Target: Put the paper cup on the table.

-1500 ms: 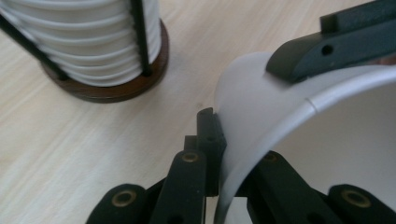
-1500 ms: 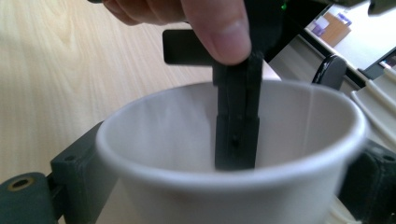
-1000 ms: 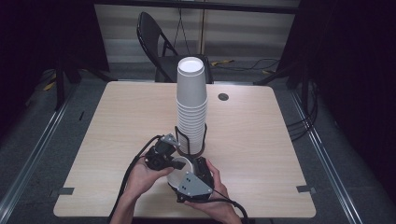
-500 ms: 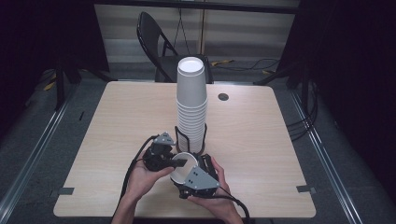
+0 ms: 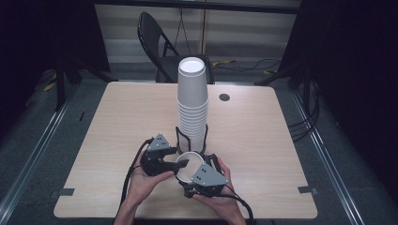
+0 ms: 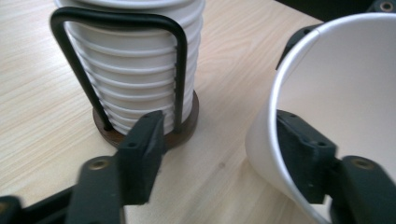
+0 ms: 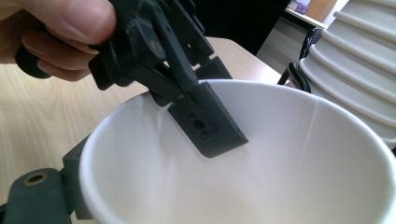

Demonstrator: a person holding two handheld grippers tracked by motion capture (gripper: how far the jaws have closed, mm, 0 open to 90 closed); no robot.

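— One table (image 5: 117, 117), pale wood grain, carries everything; is any brand, label or writing legible on it?

— None that I can read. Its top is plain, with a small dark round fitting (image 5: 224, 97) near the far edge. Behind it stands a black folding chair (image 5: 157, 42), also unmarked.

— Next in size?

— A tall stack of white paper cups (image 5: 192, 101), standing upright in a black wire holder (image 5: 180, 137) on a dark round base. In the left gripper view the ribbed rims (image 6: 135, 70) are blank white, no print on them.

— And the loose one?

— A single white paper cup (image 5: 187, 165) sits just in front of the holder, between the two hands, mouth upward. Its wall and inside show no logo either.

— Who has it?

— The right gripper (image 5: 199, 180) is at the cup's near side, one jaw against the outer wall in its own view; whether it is clamped I cannot tell. The left gripper (image 5: 180, 163) has just been opening its jaws: they stand apart, astride the cup's wall, one jaw inside the cup (image 7: 208, 123) and the other outside, not pressing on it.

— Any marks on the tools?

— Only grey three-cornered plates with small holes, no lettering.
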